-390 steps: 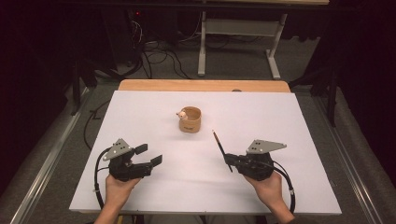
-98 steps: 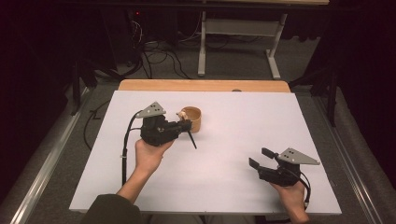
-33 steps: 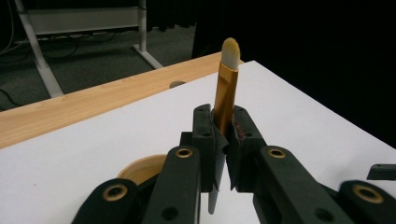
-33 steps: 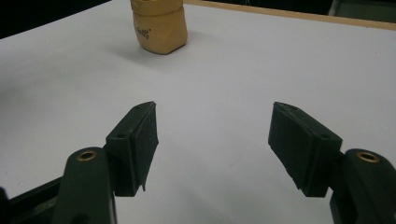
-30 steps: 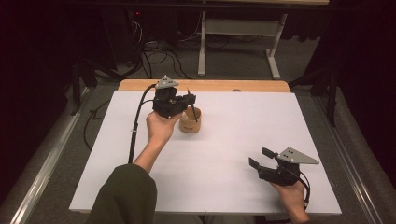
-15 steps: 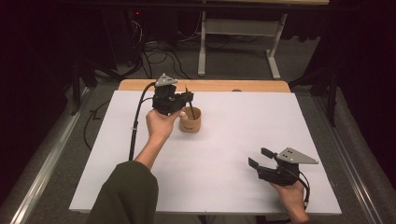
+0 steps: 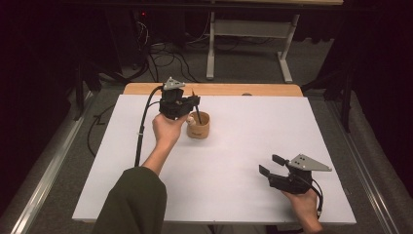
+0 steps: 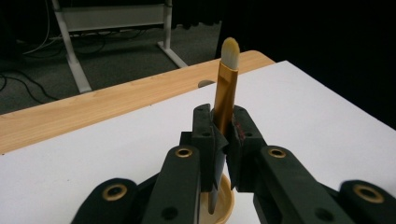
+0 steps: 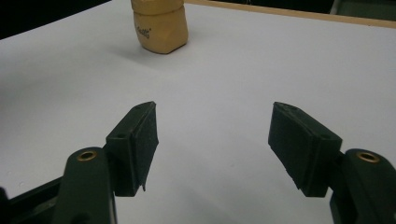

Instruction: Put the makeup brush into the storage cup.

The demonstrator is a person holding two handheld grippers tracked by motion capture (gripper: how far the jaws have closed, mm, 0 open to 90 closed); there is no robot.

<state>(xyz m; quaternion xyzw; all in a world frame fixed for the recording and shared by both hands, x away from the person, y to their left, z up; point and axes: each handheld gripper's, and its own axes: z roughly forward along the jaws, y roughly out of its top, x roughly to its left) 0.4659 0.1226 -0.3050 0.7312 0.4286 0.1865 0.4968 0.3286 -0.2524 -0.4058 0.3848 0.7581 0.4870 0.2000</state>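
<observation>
Whiteboard (image 7: 234, 146) on wooden table (image 7: 219, 89)

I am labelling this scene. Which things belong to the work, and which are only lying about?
In the job:
- brush, held in left hand-held gripper
- wooden cup

Lying about:
- right hand-held gripper, open, idle
- floor cables

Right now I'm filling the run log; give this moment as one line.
left gripper: shut on brush, above cup | right gripper: open, empty, over table
</observation>
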